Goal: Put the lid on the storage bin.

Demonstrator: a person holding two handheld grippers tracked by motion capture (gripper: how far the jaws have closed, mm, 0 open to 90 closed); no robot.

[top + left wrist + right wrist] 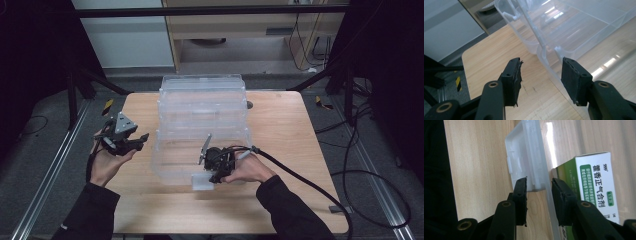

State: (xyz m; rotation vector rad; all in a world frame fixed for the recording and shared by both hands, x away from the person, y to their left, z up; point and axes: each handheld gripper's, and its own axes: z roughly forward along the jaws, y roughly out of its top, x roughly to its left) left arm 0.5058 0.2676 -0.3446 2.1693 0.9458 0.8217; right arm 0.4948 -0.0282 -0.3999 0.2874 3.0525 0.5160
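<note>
R hand-held gripper (216, 176) on latch of clear storage box (202, 130), front-centre of surface (280, 200).
Jaws straddle latch tab (529, 167), grip unclear; squeeze square. L hand-held gripper (142, 140) apart, empty, off box's left.

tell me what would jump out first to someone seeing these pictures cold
A big clear plastic storage box sits in the middle of the wooden table. At its near wall, the right gripper straddles the box's clear latch flap, with a green-and-white medicine carton showing just inside. The left gripper is off to the box's left, jaws apart with nothing between them.
</note>
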